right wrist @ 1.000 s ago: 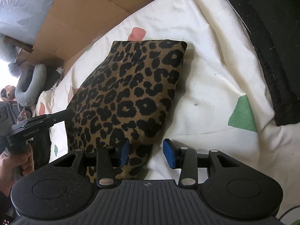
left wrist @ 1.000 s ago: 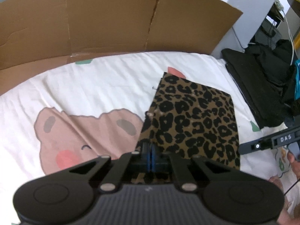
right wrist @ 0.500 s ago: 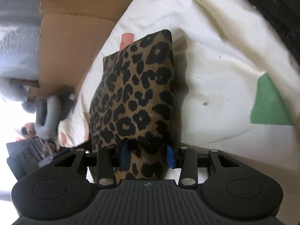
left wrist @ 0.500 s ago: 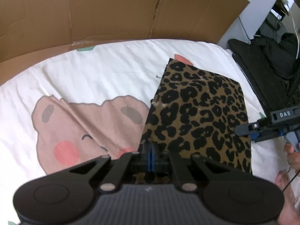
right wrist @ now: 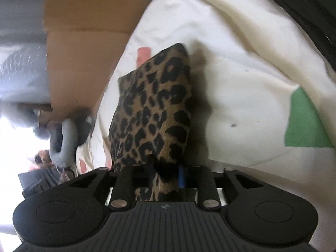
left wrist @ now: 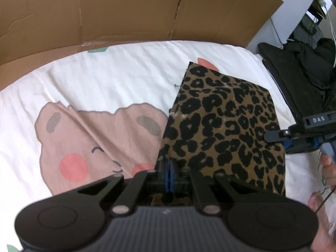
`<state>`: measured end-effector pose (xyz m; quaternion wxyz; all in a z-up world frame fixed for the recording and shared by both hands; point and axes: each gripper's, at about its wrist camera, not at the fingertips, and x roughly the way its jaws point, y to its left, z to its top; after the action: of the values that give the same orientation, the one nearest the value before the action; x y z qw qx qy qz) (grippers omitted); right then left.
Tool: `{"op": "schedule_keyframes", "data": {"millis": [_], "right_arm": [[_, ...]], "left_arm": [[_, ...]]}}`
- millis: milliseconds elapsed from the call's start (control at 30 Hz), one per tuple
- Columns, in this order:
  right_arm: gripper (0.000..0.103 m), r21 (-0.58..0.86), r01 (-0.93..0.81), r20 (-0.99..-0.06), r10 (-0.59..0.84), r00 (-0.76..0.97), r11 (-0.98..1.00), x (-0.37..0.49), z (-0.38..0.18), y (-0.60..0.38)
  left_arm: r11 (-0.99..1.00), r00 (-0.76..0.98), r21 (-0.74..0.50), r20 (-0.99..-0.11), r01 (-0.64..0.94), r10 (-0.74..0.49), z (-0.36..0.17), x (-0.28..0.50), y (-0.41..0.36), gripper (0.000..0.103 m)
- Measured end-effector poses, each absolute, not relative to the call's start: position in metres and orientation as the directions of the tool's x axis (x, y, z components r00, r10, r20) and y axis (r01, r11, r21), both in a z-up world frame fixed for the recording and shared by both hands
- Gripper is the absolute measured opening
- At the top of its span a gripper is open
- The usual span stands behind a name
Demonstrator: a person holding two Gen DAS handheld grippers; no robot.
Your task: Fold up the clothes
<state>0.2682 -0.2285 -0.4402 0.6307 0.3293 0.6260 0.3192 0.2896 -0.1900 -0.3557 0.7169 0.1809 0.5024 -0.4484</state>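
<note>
Folded leopard-print garment (left wrist: 226, 124) lies on a white bear-print bedsheet (left wrist: 105, 88). Left tool (left wrist: 168, 175) pinches its near edge; right tool (right wrist: 164, 173), jaws just closing, clamps another edge.

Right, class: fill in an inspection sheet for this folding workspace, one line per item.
Surface: white bedsheet with bear print.
Job's things: folded leopard-print garment lying on the sheet.
Clutter: black fabric beside the bed.
Grippers: left tool shut on the garment's near corner; right tool has just been closing, garment edge pinched between its pads.
Cables: thin cords beyond the bed.
Surroundings: cardboard sheet behind the bed.
</note>
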Motion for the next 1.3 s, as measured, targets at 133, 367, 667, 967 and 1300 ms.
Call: {"op": "schedule_keyframes", "data": {"millis": [133,367,667,967,1300], "right_arm": [[0.011,0.819,0.01,-0.574,0.819,0.0,0.574,0.273,-0.445,-0.226],[0.006,0.806,-0.062,-0.589,0.808,0.006,0.588,0.272,-0.429,-0.22],[0.005,0.792,-0.098,-0.604,0.797,0.014,0.602,0.271,-0.419,-0.218],[0.005,0.779,-0.14,-0.614,0.789,0.023,0.611,0.275,-0.41,-0.223],[0.005,0.728,-0.164,-0.664,0.744,0.068,0.665,0.301,-0.398,-0.245]], "left_arm": [[0.555,0.088,-0.209,-0.883,0.805,-0.461,-0.352,0.293,-0.188,0.012],[0.575,0.067,-0.274,-0.863,0.771,-0.501,-0.343,0.305,-0.193,0.059],[0.6,-0.041,-0.428,-0.835,0.676,-0.549,-0.375,0.319,-0.195,0.057],[0.589,-0.065,-0.454,-0.824,0.668,-0.562,-0.381,0.313,-0.196,0.046],[0.554,-0.145,-0.533,-0.791,0.639,-0.595,-0.383,0.288,-0.206,0.04]]}}
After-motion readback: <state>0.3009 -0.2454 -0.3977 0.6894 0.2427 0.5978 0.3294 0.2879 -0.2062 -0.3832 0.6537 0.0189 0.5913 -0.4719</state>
